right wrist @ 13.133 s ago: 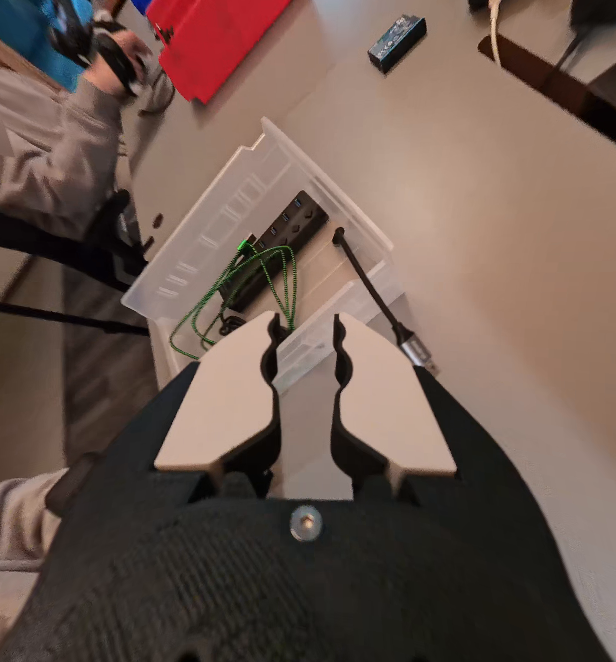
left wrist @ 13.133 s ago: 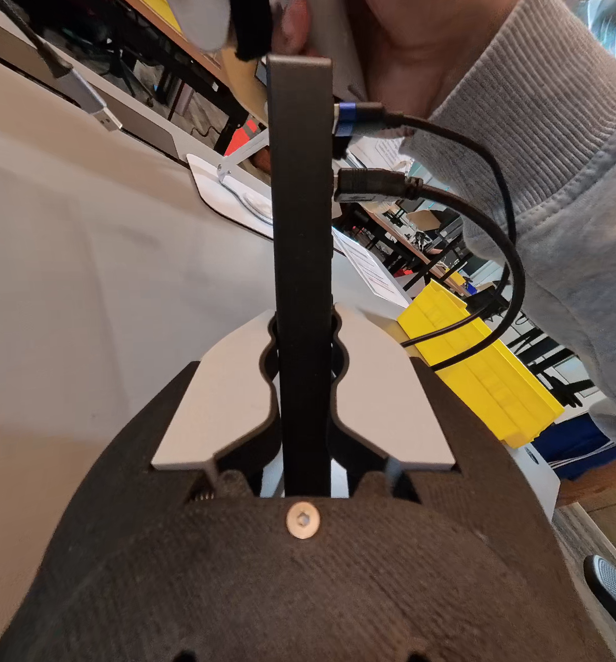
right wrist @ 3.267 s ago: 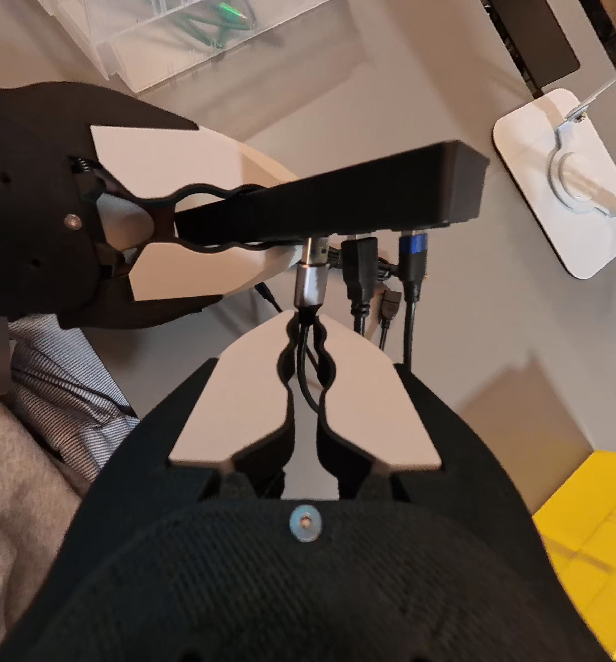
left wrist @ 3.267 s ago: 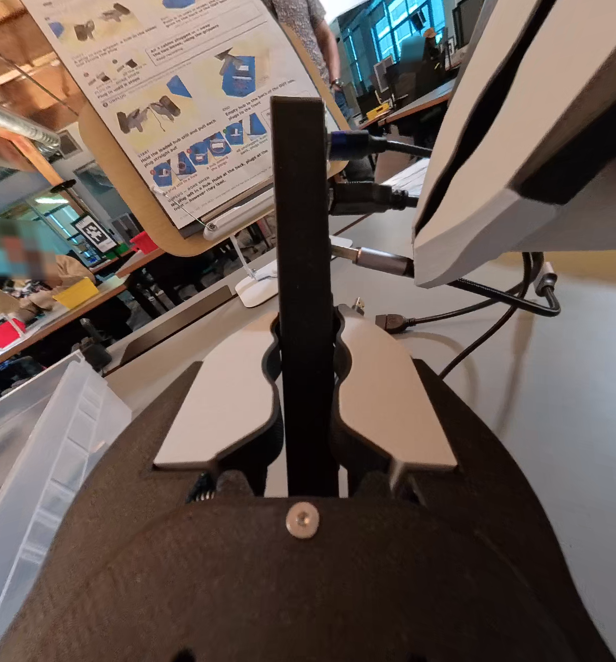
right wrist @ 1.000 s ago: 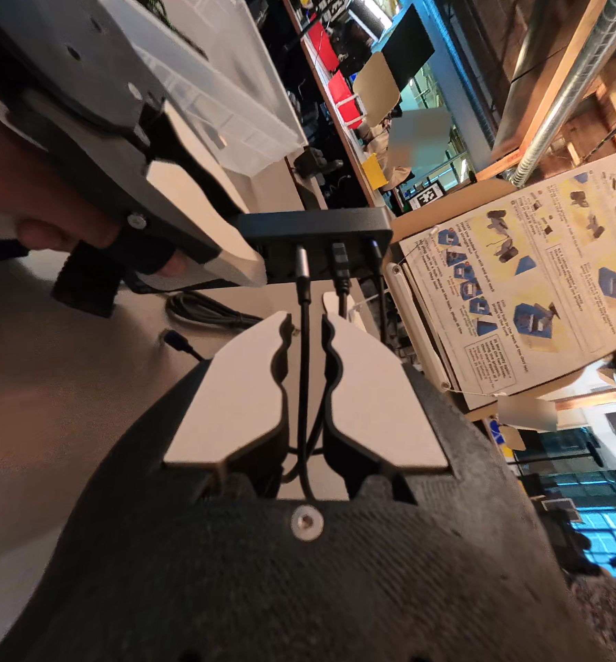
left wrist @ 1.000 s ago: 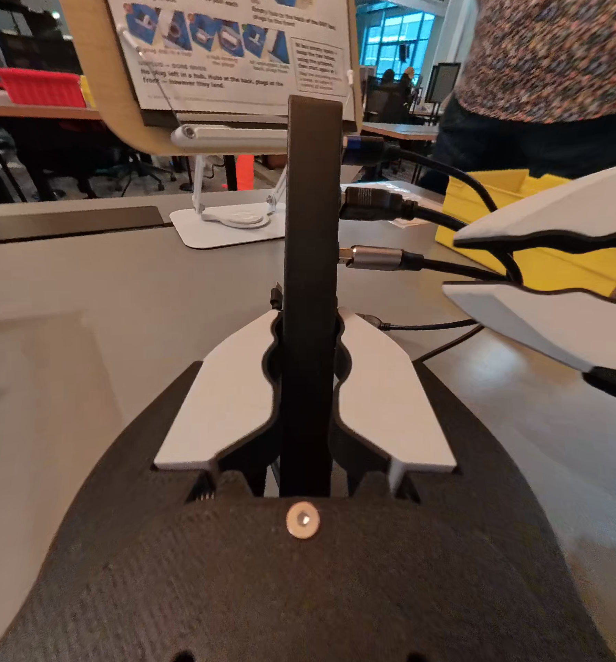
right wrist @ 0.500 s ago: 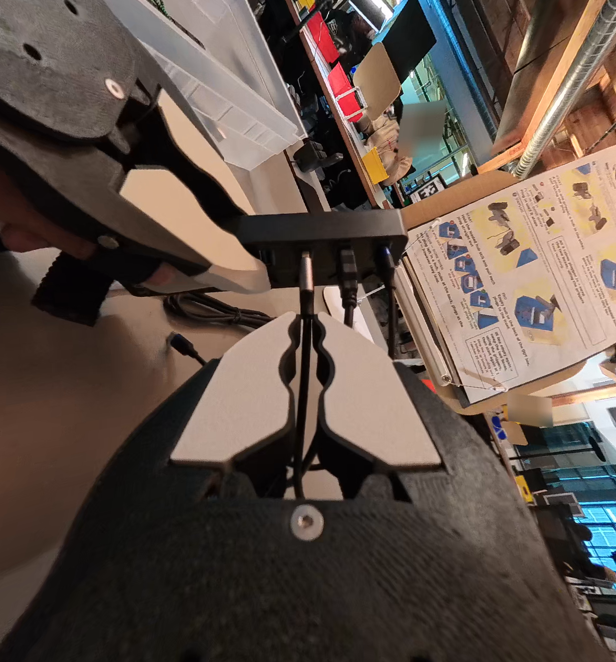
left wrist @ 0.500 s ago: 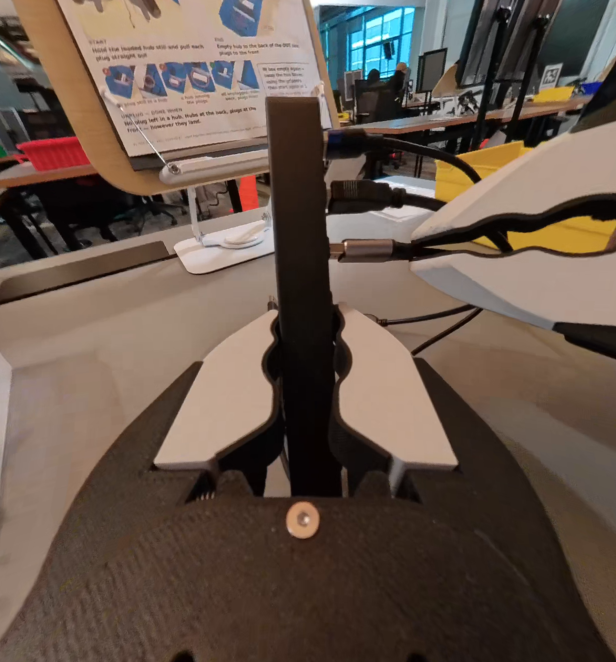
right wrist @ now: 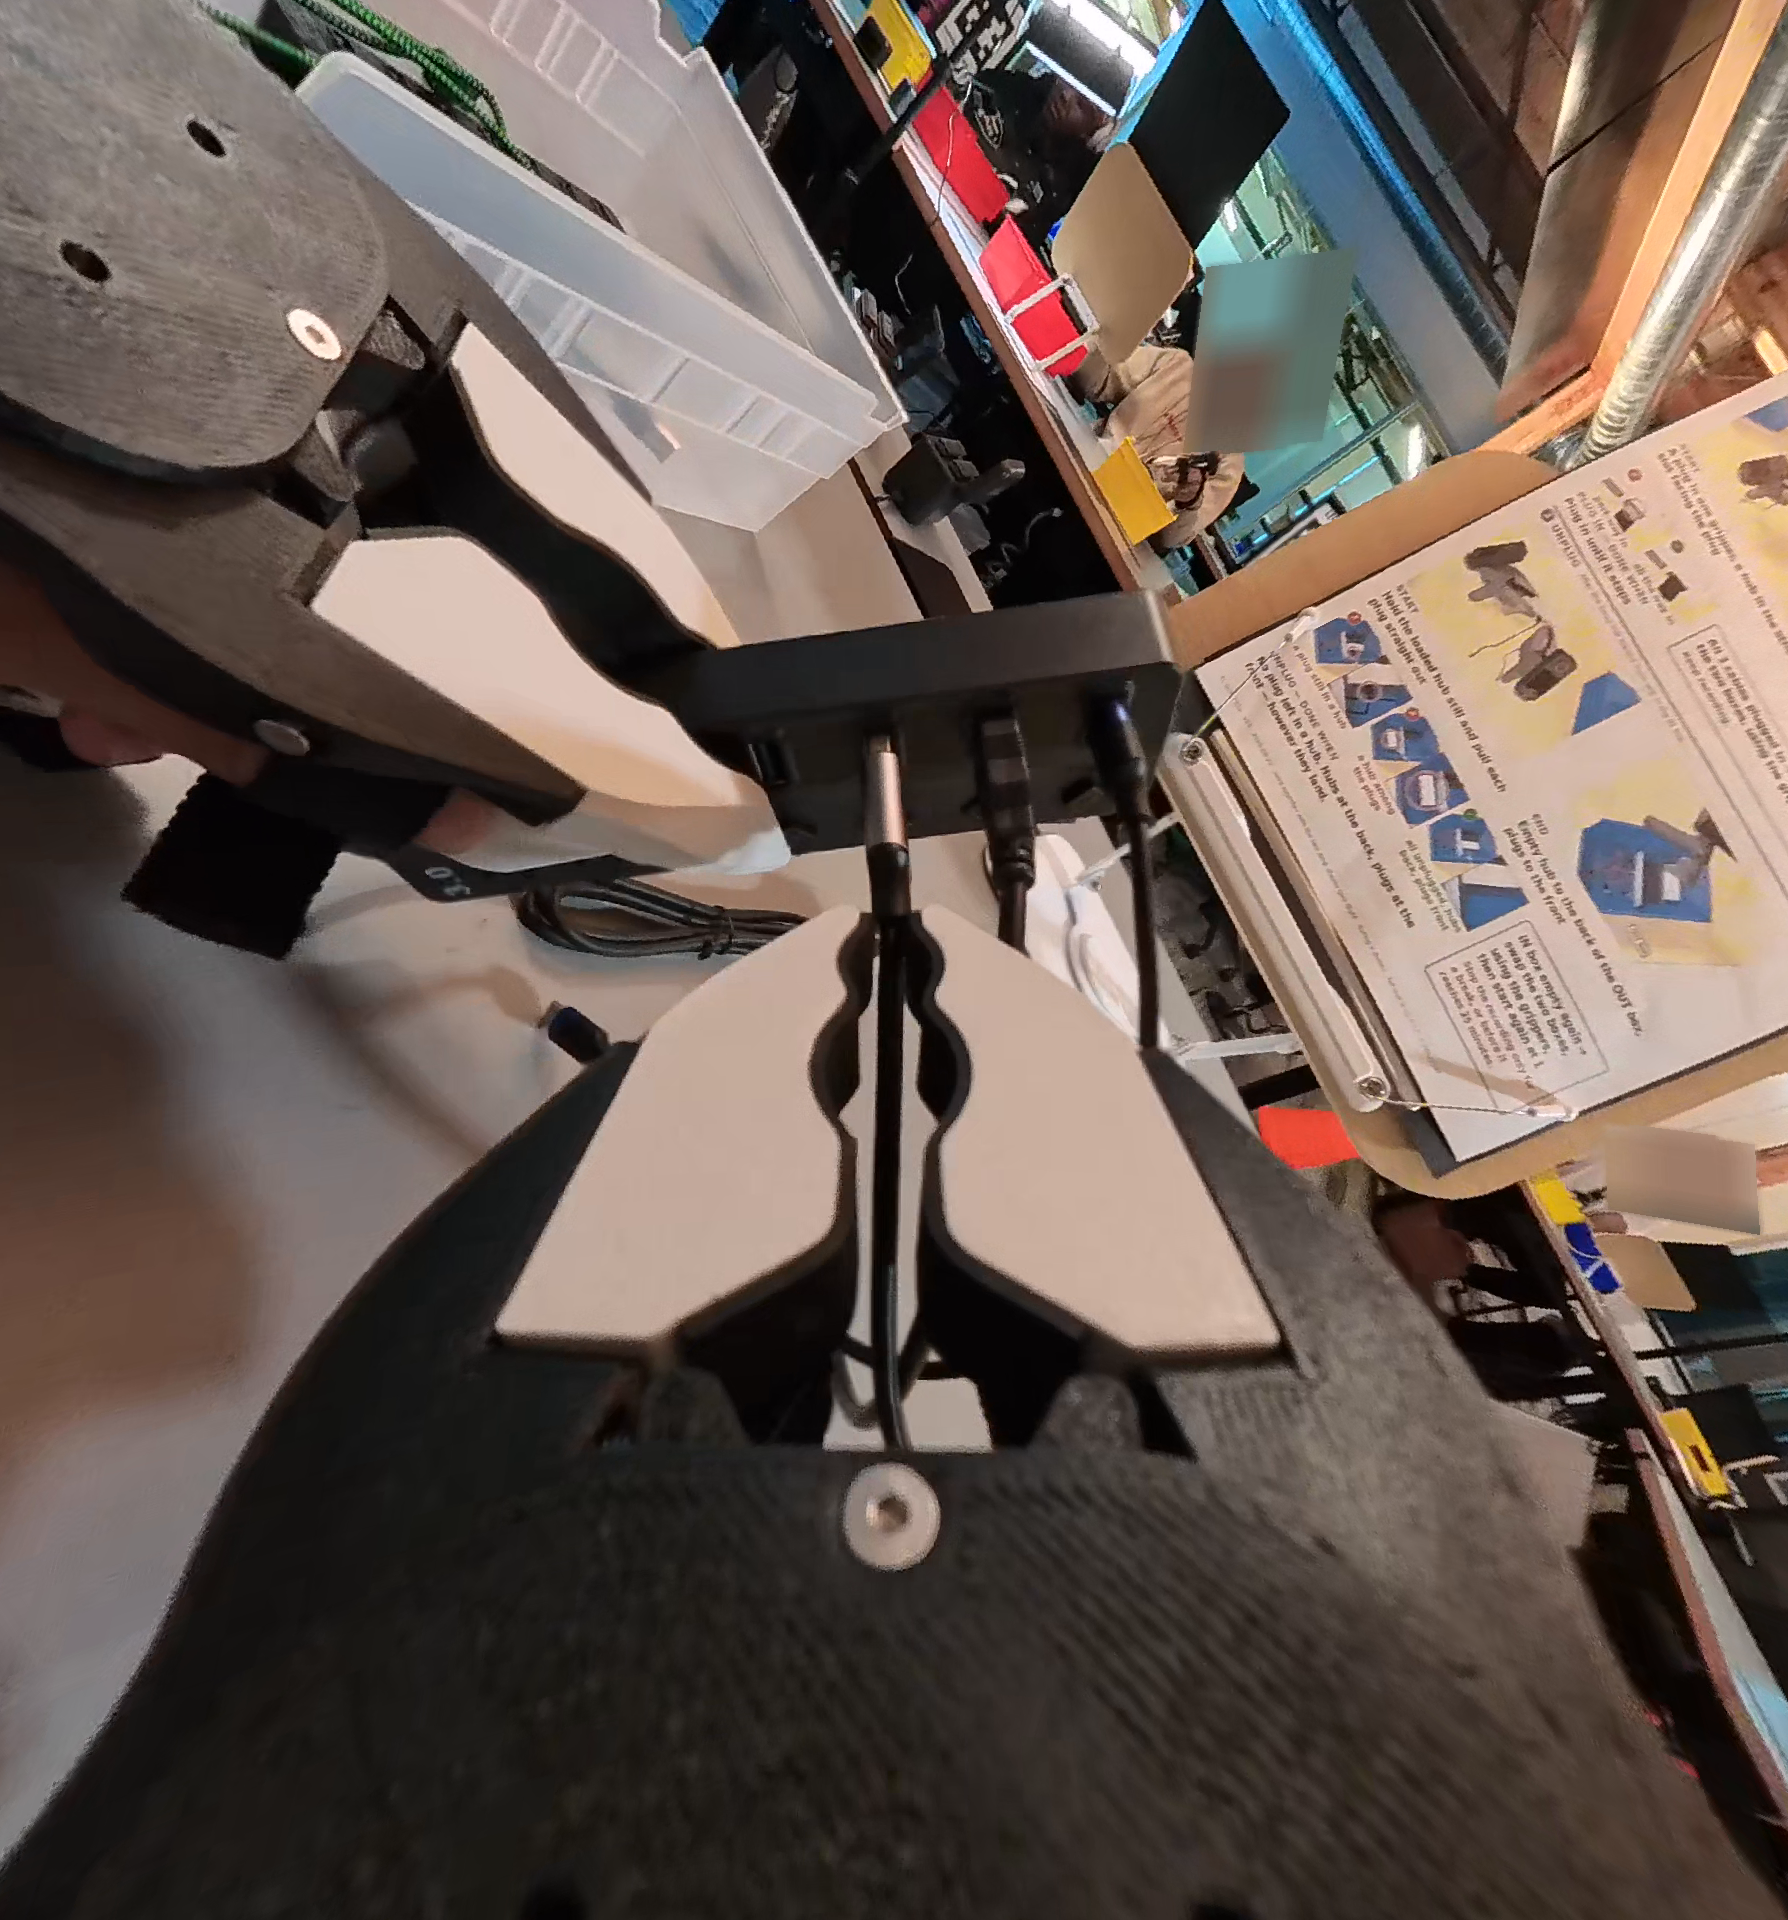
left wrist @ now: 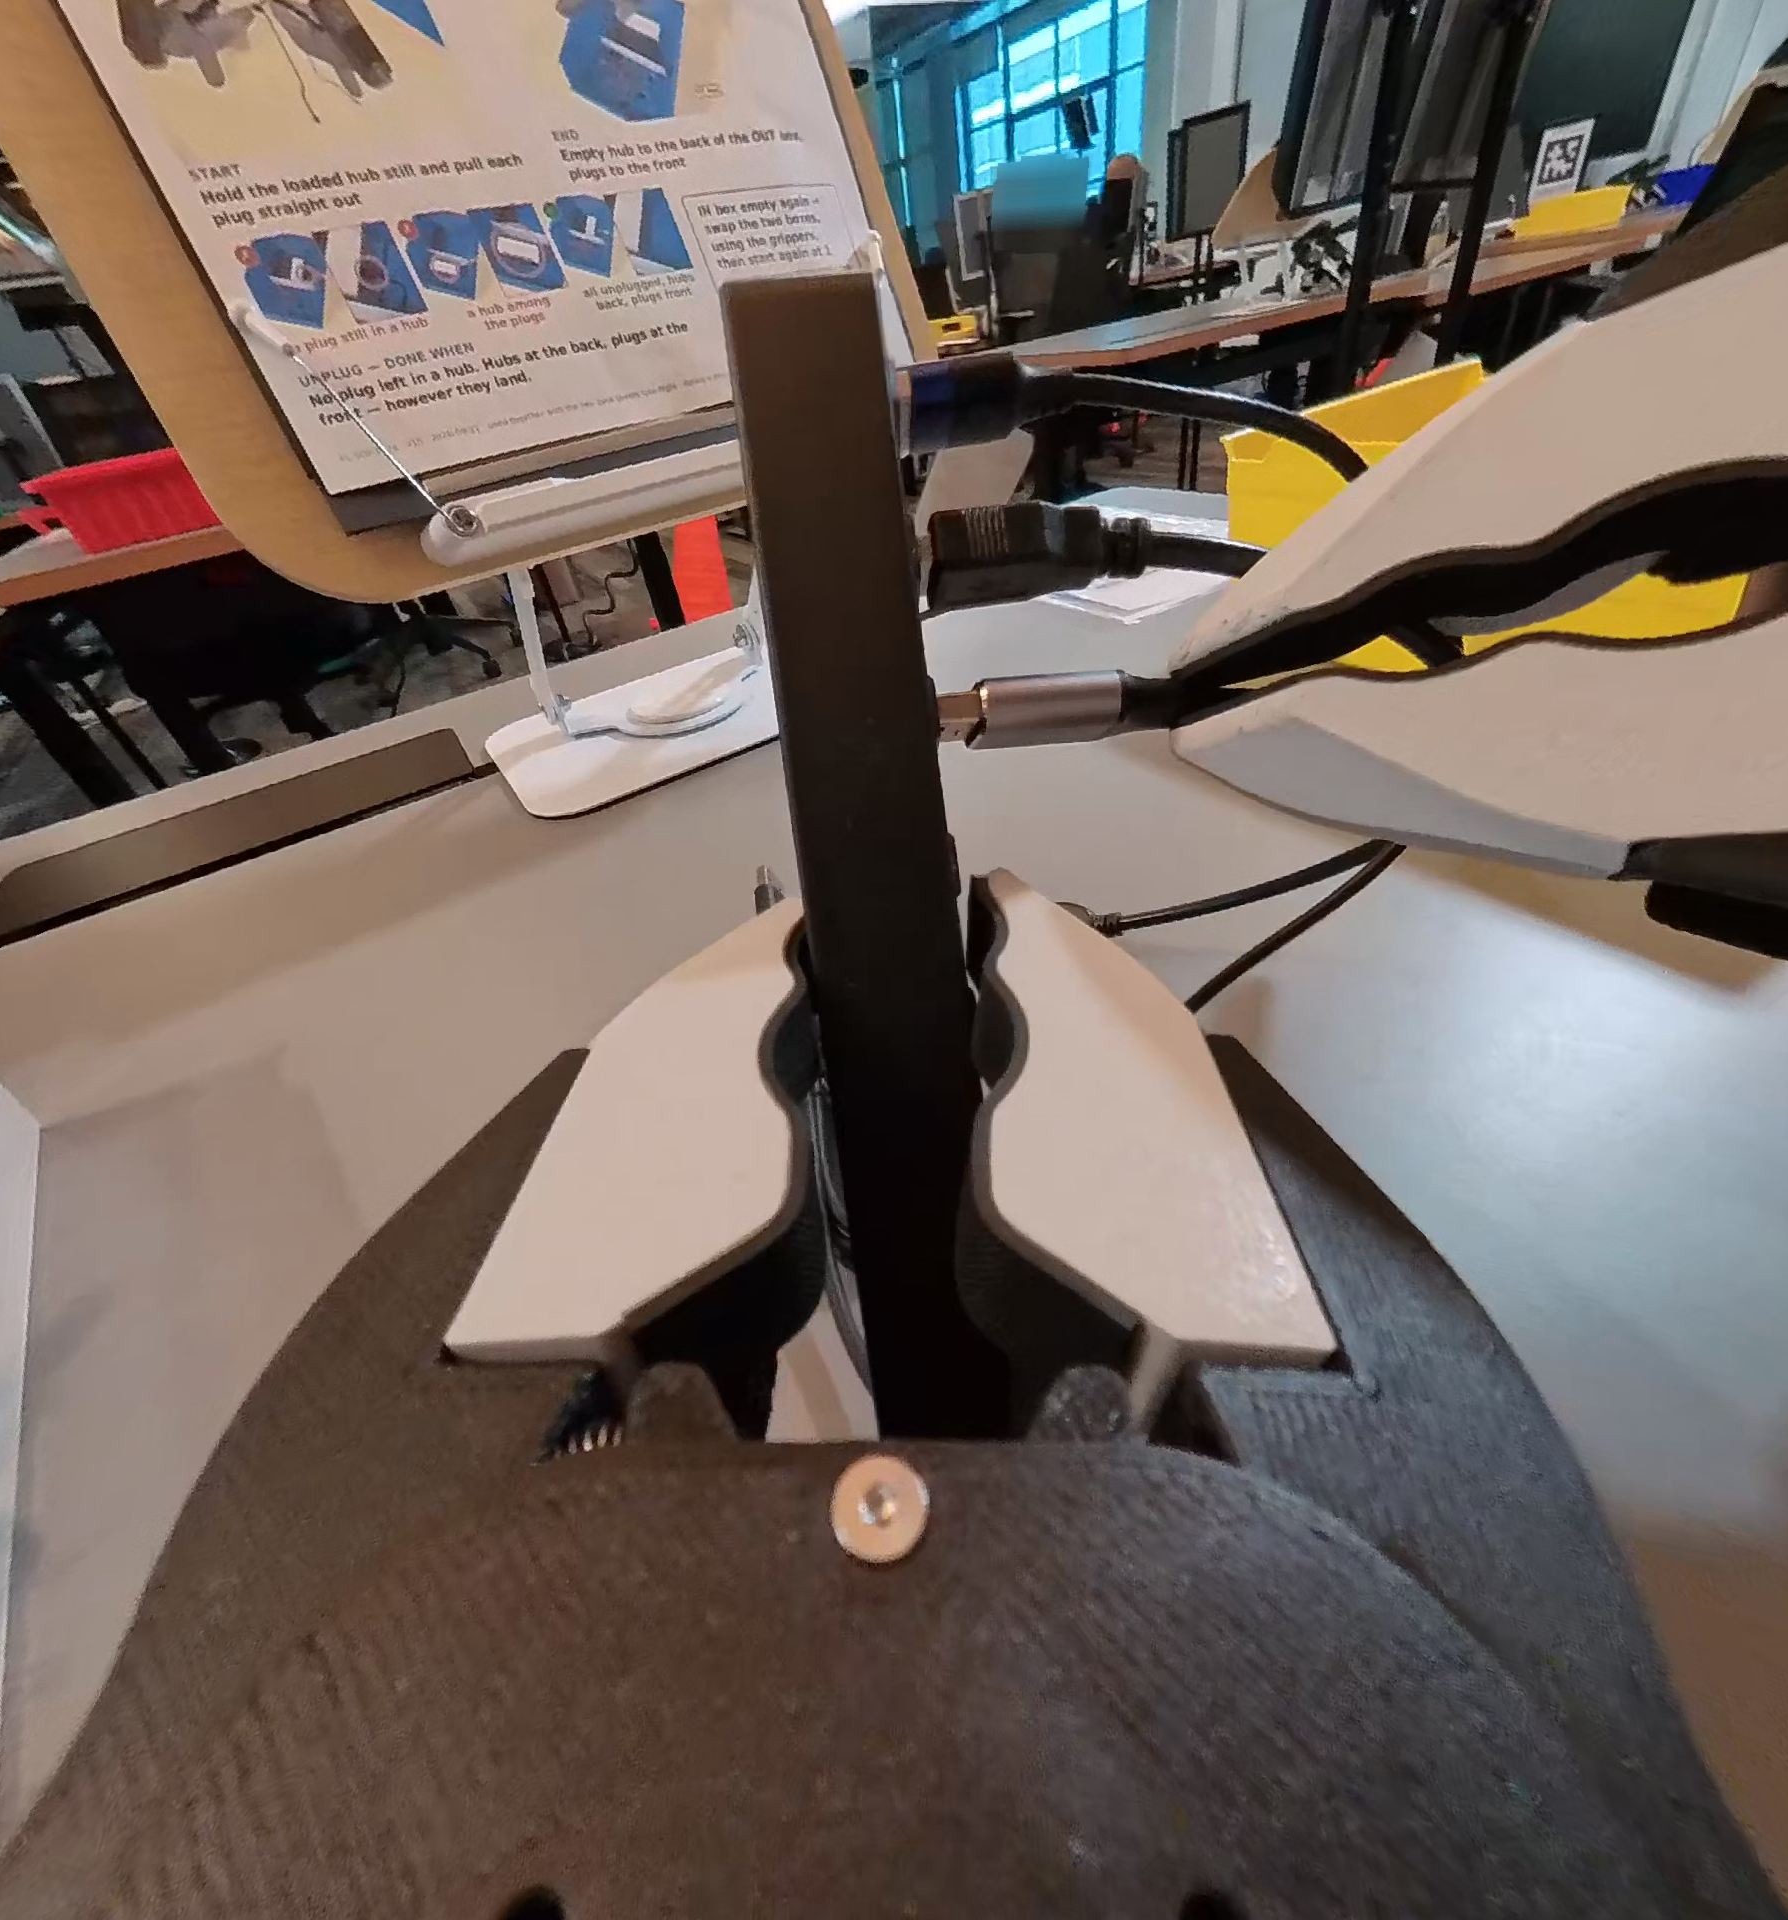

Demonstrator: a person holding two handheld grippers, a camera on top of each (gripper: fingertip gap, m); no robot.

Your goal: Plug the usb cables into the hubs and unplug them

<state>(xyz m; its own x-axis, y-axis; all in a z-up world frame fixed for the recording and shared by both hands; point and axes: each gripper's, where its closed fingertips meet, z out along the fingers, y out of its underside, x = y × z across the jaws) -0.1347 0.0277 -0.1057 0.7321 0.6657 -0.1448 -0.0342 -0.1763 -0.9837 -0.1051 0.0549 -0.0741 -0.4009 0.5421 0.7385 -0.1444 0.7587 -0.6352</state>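
1. My left gripper [left wrist: 885, 1049]: jaws clamped on the upright black hub [left wrist: 838, 665].
2. My right gripper [right wrist: 890, 997]: jaws pinched on the cable behind the silver plug [right wrist: 885, 800], nearest of three.
3. Step: unplugging, apparently; next calls for a straight pull.

A printed instruction sheet [left wrist: 474, 229] leans on a wooden stand [left wrist: 277, 499] with a white base [left wrist: 641, 748] on the grey surface [left wrist: 1544, 1122], a yellow bin [left wrist: 1326, 457] to its right, a red basket [left wrist: 121, 499] far left, and a clear plastic tub [right wrist: 661, 312] nearby.
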